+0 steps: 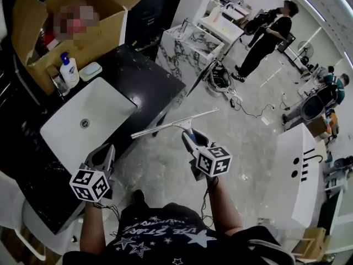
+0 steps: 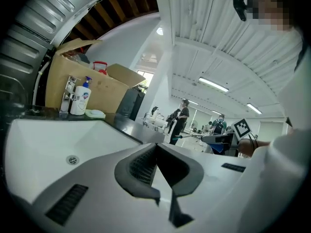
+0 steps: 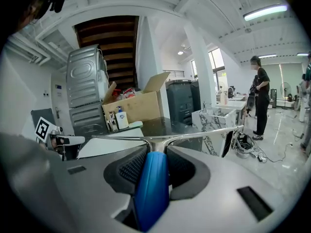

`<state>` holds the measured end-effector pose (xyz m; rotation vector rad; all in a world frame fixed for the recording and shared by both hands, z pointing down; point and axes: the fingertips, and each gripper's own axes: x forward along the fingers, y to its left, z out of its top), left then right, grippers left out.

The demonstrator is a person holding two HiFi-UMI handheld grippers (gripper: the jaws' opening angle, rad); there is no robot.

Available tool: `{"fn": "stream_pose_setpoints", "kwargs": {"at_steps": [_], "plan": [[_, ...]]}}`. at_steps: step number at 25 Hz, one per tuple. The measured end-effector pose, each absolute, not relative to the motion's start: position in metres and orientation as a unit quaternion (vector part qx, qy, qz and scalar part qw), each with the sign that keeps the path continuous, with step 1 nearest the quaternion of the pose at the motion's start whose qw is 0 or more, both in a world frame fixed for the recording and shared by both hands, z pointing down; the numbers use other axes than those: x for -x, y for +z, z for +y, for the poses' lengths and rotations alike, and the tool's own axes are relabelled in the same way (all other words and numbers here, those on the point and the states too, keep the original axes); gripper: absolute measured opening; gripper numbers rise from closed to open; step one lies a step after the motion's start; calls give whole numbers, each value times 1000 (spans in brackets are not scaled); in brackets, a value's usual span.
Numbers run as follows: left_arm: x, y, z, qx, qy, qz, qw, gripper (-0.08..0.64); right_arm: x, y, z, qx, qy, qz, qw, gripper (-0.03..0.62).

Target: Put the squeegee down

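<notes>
My right gripper (image 1: 189,136) is shut on the blue handle (image 3: 151,188) of the squeegee. Its long metal blade (image 1: 175,122) hangs in the air over the floor, just off the front corner of the black counter (image 1: 149,81). In the right gripper view the blade (image 3: 194,134) runs crosswise just past the jaws. Lower left, my left gripper (image 1: 102,158) is shut with nothing in it, over the counter's front edge beside the white sink (image 1: 71,128). The left gripper view shows its jaws (image 2: 156,149) closed together, with the sink basin (image 2: 43,144) beyond.
A soap pump bottle (image 1: 68,70), a soap dish (image 1: 91,70) and an open cardboard box (image 1: 71,15) stand behind the sink. A marble-topped stand (image 1: 190,43) is past the counter. People stand and sit at the far right. A white unit (image 1: 298,164) is on my right.
</notes>
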<state>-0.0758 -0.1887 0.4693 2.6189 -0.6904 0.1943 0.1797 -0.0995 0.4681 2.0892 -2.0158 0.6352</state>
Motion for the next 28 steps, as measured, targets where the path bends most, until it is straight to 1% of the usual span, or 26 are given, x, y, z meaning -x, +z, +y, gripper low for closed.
{"fn": "stream_pose_setpoints", "kwargs": {"at_steps": [12, 18, 28], "plan": [[71, 487, -230, -920, 84, -308, 227, 18, -206, 494, -192, -662, 201, -712, 120, 143], [58, 492, -260, -899, 86, -362, 230, 20, -226, 500, -267, -621, 189, -747, 147, 143], [28, 495, -326, -864, 73, -436, 241, 18, -249, 518, -388, -563, 207, -779, 183, 143]]}}
